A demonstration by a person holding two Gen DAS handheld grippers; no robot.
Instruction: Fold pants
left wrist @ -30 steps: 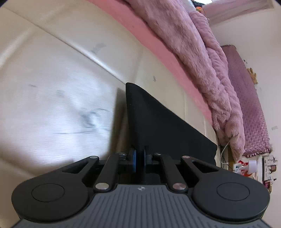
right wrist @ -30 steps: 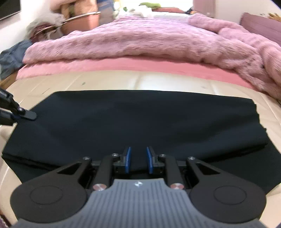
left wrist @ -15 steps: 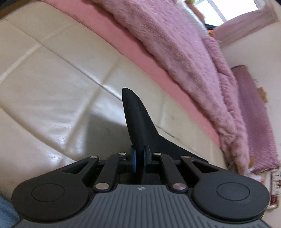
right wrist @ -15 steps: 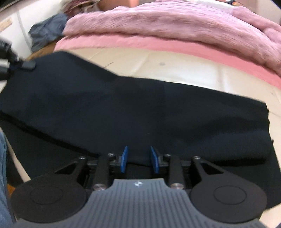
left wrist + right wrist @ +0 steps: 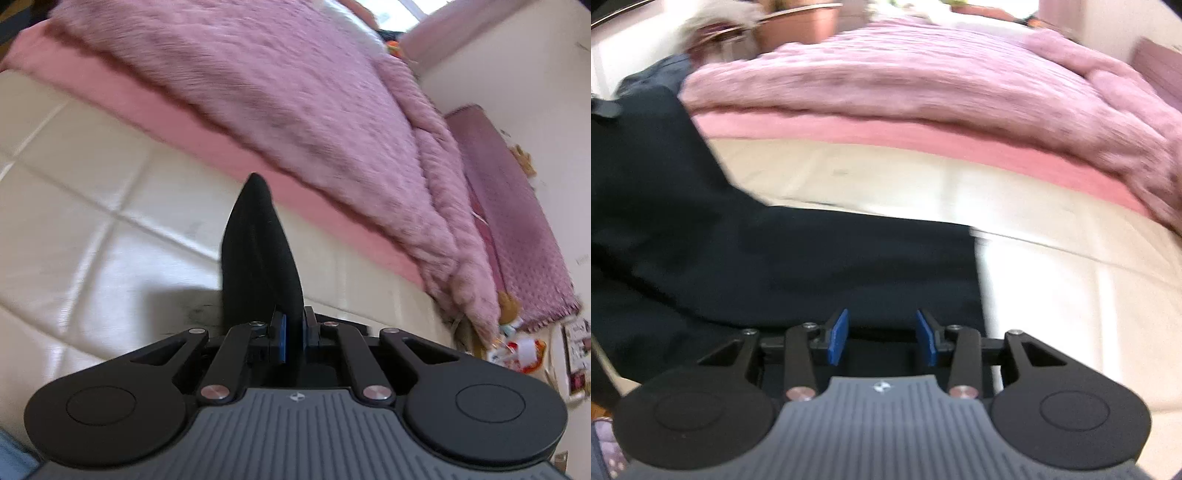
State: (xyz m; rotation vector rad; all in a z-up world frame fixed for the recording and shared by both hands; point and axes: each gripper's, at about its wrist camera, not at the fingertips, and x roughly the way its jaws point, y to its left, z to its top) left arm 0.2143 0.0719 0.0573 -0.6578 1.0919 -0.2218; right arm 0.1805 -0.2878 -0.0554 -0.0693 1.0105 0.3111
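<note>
On the cream mattress [image 5: 1071, 295], black pants [image 5: 812, 266] lie left, right edge ending mid-bed, bare surface beyond. Left gripper [image 5: 293, 338] pinches a raised corner; right gripper [image 5: 882, 338] is opening, blue pads clear of cloth. Pink blanket [image 5: 295, 92] borders behind.

Pants [image 5: 798, 266]: black, plain, matte fabric. Right wrist view: the bulk lies flat in a broad band across a cream quilted surface, right edge ending in a fairly straight vertical line; the left portion rises off the surface and climbs toward the upper left of the view. Picture blurred, so seams and layers cannot be told. Left wrist view: a pinched corner of the pants [image 5: 258, 258] stands upright as a narrow, pointed, folded peak, raised above the cream surface, casting a shadow on it
</note>
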